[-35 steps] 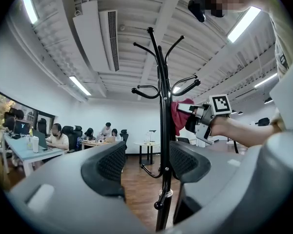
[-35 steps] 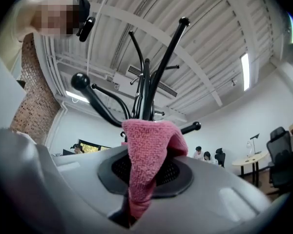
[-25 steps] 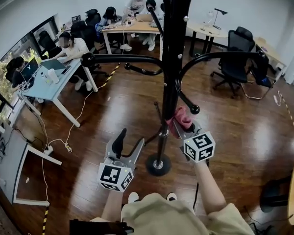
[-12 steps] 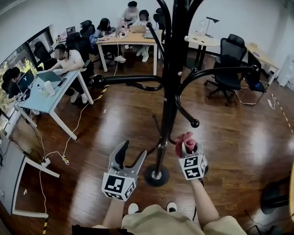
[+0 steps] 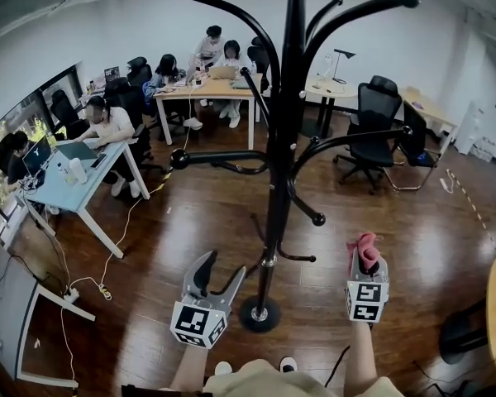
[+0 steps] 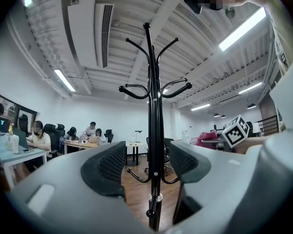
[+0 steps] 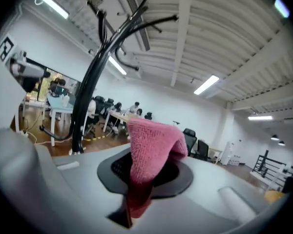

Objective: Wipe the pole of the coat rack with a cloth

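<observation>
A dark wooden office floor (image 5: pixel 413 222) fills the head view, with work benches (image 5: pixel 83 160) and seated people far off toward its back and left edges. A tall black coat rack (image 5: pixel 291 81) stands in the open middle of the floor on a round base (image 5: pixel 259 313). Its curved hooks (image 5: pixel 223 11) carry no coats, so the pole (image 5: pixel 279 164) is bare along its whole length and free for wiping.

The left gripper (image 5: pixel 219 270) hovers low, just left of the pole near the base. Its fingers (image 6: pixel 105 167) are spread wide and hold nothing; the pole shows through the gap, standing beyond them and untouched. It looks ready to steady the rack.

The right gripper (image 5: pixel 365 259) is held off to the right of the pole, well apart from it. Its fingers (image 7: pixel 185 177) are closed on a pink cloth (image 5: pixel 364 246), whose folded end sticks up past the tips. The cloth is not against the pole, so no wiping stroke is under way.
</observation>
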